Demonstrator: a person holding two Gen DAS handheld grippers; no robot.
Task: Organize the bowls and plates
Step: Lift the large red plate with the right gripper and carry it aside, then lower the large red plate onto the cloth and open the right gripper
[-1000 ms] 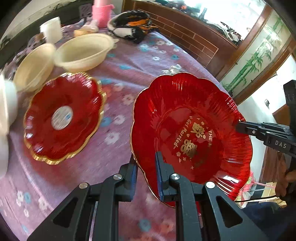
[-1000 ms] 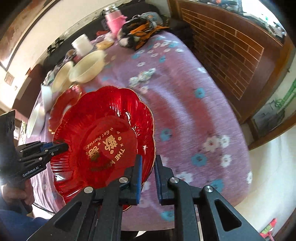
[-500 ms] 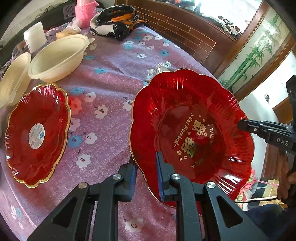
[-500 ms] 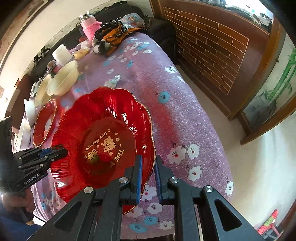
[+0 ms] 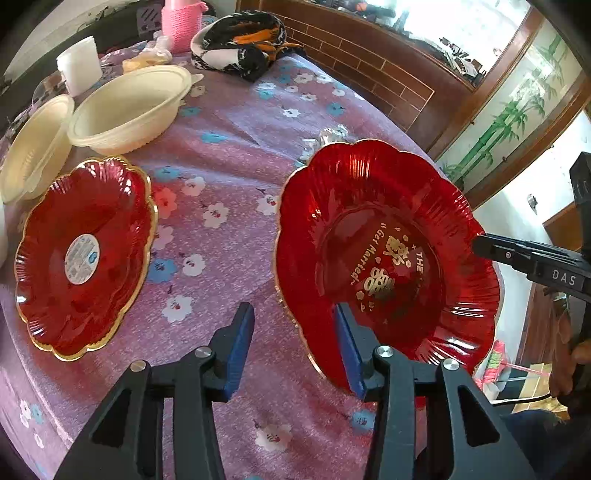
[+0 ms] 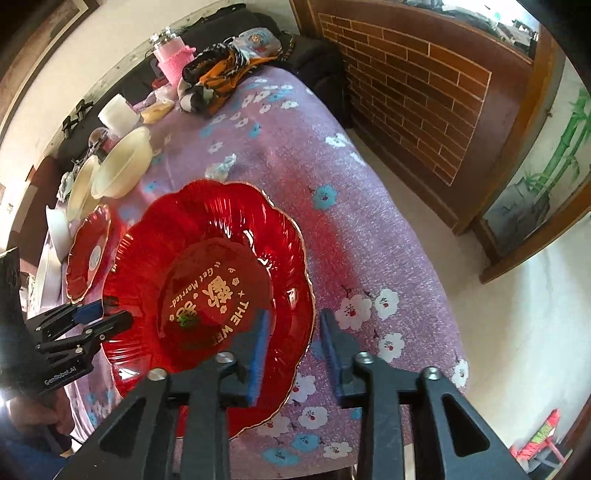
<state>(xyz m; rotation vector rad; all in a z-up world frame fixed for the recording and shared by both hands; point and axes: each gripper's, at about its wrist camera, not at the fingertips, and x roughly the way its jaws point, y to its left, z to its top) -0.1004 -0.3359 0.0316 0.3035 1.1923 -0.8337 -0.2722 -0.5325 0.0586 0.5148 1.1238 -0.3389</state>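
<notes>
Left gripper (image 5: 293, 332): jaws opening, blue-padded fingers (image 5: 240, 343) parted to either side of the near rim of the red plate with gold lettering (image 5: 384, 258), the pads no longer pressing it. Right gripper (image 6: 291, 343): jaws opening too, its fingers (image 6: 258, 347) straddling the opposite gold-edged rim with a gap on each side; in the left wrist view it shows as a black tip at the plate's far edge. The plate sits on the counter (image 5: 229, 147), which has a purple flowered cloth, close to the counter's edge. A second red plate (image 5: 83, 254) with a round sticker at its centre lies well apart, further along the counter. Beyond it, two cream bowls (image 5: 129, 107) sit side by side and touching. A pink cup (image 5: 181, 22) and a dark patterned cloth bundle (image 5: 243, 44) stand at the far end.
</notes>
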